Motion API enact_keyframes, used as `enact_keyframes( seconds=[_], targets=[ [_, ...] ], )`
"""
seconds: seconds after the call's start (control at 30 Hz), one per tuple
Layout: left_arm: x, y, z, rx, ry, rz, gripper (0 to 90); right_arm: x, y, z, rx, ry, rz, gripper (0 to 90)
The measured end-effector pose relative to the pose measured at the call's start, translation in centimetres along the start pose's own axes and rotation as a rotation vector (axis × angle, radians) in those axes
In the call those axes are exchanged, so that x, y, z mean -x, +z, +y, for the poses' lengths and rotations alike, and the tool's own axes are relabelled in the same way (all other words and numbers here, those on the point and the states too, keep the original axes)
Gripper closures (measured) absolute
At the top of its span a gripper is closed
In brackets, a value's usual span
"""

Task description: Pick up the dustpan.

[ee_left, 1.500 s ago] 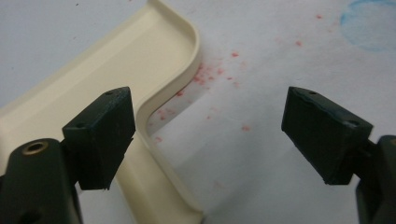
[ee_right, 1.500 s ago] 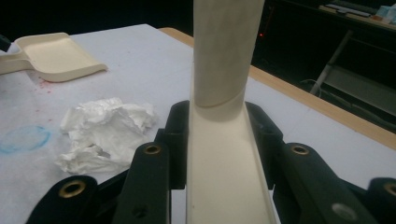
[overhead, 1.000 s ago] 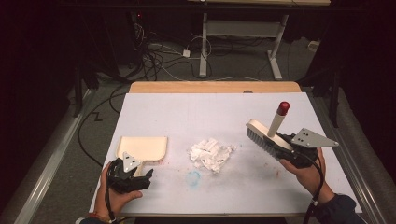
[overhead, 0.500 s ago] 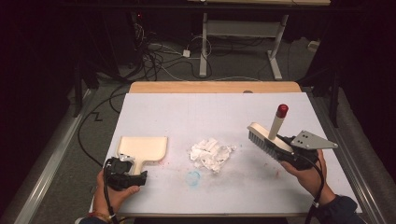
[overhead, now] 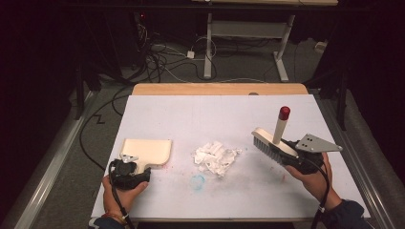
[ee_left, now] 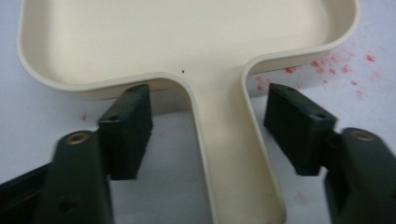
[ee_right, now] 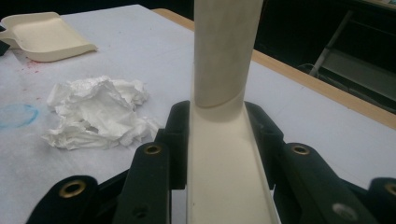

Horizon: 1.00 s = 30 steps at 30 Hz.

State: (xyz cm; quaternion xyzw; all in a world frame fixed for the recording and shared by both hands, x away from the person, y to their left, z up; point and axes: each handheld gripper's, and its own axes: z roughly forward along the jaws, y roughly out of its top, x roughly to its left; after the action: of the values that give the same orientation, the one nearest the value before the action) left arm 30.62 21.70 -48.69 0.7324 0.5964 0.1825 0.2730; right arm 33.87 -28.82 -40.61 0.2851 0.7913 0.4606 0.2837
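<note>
Left gripper (ee_left: 212, 135) – fingers (ee_left: 126, 130) just closing round dustpan (overhead: 145, 151) handle, not yet gripping; right gripper (ee_right: 219, 135) clamping brush (overhead: 272, 143) – next: sweeping crumpled tissue (overhead: 216, 157)

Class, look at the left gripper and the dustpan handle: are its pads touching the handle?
Apart. The left gripper view shows the left gripper straddling the dustpan handle, jaws just closing, white table visible between each pad and the handle.
</note>
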Motion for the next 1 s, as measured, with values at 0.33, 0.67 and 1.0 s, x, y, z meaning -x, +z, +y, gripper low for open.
enact_keyframes(
  seconds=[0.33, 0.67, 1.0],
  targets=[
    [-1.2, 0.0, -0.1, 0.028, 0.041, -0.05, 62.5, 0.3, 0.1, -0.2, -0.004, 0.011, -0.013, 67.5],
    [-1.4, -0.5, 0.4, 0.005, 0.122, -0.046, 62.9, 0.7, 0.2, -0.5, 0.01, 0.021, -0.008, 67.5],
    [-0.6, -2.8, 0.8, -0.052, 0.319, -0.079, 63.0, 0.7, 0.1, -0.5, 0.008, 0.022, -0.007, 67.5]
  ],
)
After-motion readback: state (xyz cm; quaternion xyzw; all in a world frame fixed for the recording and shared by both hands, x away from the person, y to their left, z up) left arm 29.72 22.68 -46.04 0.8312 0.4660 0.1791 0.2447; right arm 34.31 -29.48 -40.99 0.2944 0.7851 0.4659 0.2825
